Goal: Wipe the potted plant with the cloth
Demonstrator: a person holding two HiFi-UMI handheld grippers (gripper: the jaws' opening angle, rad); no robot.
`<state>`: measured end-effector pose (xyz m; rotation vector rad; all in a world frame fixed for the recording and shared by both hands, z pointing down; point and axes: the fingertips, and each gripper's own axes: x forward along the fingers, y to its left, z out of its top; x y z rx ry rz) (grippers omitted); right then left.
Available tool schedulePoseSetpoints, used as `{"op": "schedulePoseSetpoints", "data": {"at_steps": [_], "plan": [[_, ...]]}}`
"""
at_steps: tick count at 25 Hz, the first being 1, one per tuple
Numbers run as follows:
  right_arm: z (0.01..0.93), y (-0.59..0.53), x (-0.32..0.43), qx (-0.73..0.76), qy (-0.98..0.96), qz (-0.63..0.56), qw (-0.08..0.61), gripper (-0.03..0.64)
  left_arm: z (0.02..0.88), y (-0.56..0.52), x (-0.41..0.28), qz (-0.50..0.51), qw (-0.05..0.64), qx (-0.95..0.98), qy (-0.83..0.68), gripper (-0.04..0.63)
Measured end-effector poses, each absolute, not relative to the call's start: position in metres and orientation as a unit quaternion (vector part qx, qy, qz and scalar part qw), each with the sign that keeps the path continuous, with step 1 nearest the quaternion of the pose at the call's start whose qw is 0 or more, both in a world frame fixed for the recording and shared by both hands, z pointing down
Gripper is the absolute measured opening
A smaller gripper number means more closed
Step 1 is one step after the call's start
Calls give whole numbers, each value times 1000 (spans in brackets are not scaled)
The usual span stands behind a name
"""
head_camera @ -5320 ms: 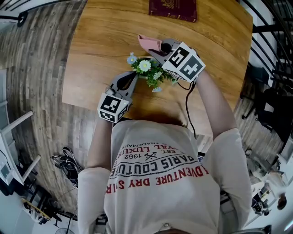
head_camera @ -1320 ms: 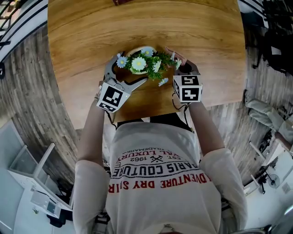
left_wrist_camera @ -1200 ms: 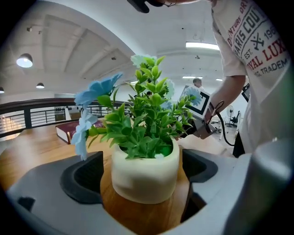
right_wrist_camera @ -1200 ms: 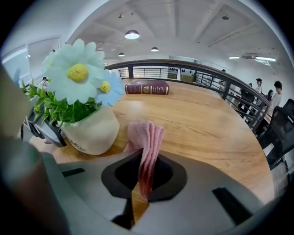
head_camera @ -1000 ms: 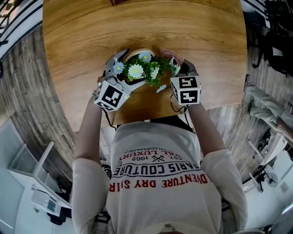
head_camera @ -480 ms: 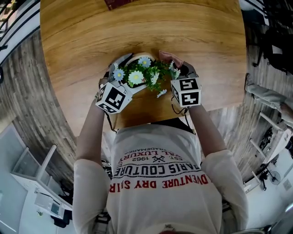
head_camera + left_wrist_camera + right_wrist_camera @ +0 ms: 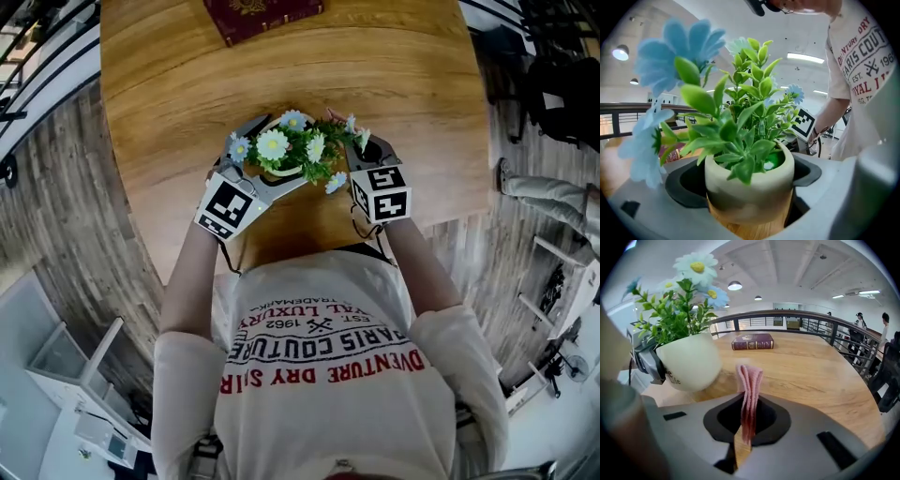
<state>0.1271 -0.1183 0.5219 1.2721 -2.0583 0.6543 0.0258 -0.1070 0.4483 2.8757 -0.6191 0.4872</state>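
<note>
Handling: potted plant (image 7: 749, 185) is judged light. Its ceramic pot is rigid, smooth and breakable, and its stems and daisies flex, so the grip belongs on the pot wall, never on foliage. The plant is located near the 6 o'clock edge of the wooden table (image 7: 178, 84), with a red book (image 7: 262, 14) at 12 o'clock. Left gripper (image 7: 267, 159) clamps the pot, jaws spread to its width. Right gripper (image 7: 366, 155), at the plant's 3 o'clock, pinches the limp pink cloth (image 7: 749, 390), jaws nearly together. Cloth-to-pot contact cannot be confirmed.
</note>
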Motion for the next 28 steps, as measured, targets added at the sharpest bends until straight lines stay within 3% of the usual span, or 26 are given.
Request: {"op": "schedulePoseSetpoints", "data": {"at_steps": [9,19,28], "plan": [[458,-109,74,413,-865,152,243,35,388,-119,24,146,79,964,-208,520],[412,-100,31,361,-906,39,219,35,349,-114,22,126,87,973,-175,520],[384,-92,-7,318,-933,28,163,35,321,-119,17,83,79,975,-191,520]]}}
